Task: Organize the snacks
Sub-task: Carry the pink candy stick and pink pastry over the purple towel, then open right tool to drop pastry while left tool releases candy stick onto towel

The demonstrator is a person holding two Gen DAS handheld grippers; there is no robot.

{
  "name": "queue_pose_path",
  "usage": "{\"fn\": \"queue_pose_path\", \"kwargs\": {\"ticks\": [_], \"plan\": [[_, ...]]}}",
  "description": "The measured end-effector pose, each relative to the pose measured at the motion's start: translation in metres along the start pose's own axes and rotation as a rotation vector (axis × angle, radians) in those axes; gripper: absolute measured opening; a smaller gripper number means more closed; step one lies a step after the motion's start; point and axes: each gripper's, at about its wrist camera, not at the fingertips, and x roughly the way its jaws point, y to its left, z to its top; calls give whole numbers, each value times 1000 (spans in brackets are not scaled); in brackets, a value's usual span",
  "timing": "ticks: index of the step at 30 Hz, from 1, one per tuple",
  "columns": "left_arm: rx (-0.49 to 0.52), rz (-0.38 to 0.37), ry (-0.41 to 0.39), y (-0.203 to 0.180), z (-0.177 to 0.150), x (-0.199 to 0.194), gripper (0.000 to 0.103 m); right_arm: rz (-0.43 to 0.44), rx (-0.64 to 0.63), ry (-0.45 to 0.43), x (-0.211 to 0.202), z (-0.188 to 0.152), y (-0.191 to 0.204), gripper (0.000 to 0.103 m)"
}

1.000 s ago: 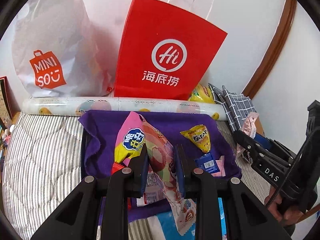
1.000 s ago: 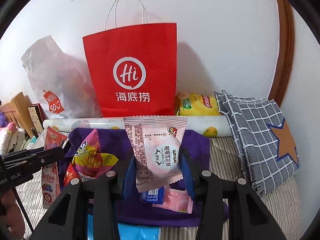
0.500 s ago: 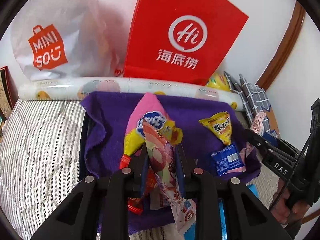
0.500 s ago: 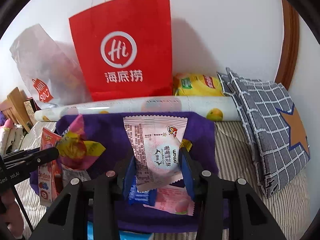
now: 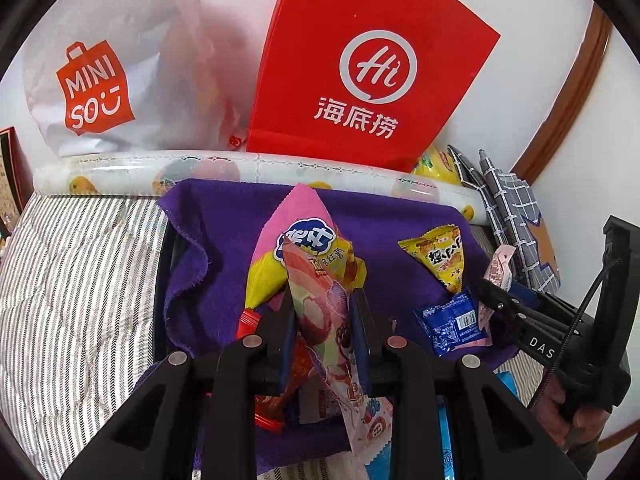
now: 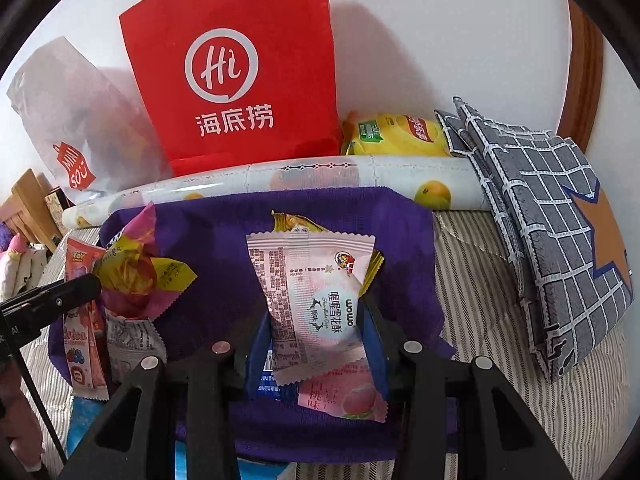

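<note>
Left gripper (image 5: pixel 322 304) clamped on a long peach-pink packet (image 5: pixel 332 320) with cartoon print, fingers (image 5: pixel 286 320) pressing both sides; packet runs up between them and hangs out below. Behind it a pink-and-yellow snack bag (image 5: pixel 298 240) with blue-white logo, touching the held packet; whether also pinched, cannot tell.

Right gripper (image 6: pixel 316 320) closed on a pale pink snow-crisp packet (image 6: pixel 314 300), held upright, printed back panel facing camera, blue-padded fingers (image 6: pixel 374 328) against its sides. Yellow packet (image 5: pixel 440 258) lying on the purple cloth (image 5: pixel 228 232), partly hidden behind the pink one in the right wrist view. Blue packet (image 5: pixel 454 324) just below the yellow one, peach-print pink packet (image 6: pixel 344 398) beside it under the right gripper.

Purple cloth draped over a dark tray or bin, only an edge (image 5: pixel 162 300) visible, sitting on a striped bed cover (image 5: pixel 80 280). Both held packets hovering over the cloth.

In the right wrist view, left gripper's finger tip at far left with red Toy Story packet (image 6: pixel 82 320) and the pink-yellow bag beside it. Person's hand (image 5: pixel 576 420) on the right gripper handle at lower right of the left wrist view.

Back row against white wall: red paper bag (image 5: pixel 368 68), white Miniso plastic bag (image 5: pixel 112 60), fruit-print roll (image 5: pixel 248 168) lying along the cloth's far edge, yellow chip bag (image 6: pixel 396 136), grey checked fabric bag (image 6: pixel 552 216) with orange star.
</note>
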Motion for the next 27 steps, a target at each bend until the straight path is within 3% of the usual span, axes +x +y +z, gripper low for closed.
{"fn": "queue_pose_path", "kwargs": {"ticks": [20, 21, 25, 27], "plan": [[4, 2, 28, -4, -4, 9, 27, -1, 11, 14, 3, -1, -3, 42], [4, 1, 29, -4, -4, 8, 28, 5, 10, 8, 1, -1, -2, 44], [7, -3, 43, -6, -4, 9, 38, 25, 15, -21, -7, 1, -1, 66], [35, 15, 34, -12, -4, 6, 48, 27, 16, -49, -13, 2, 0, 66]]}}
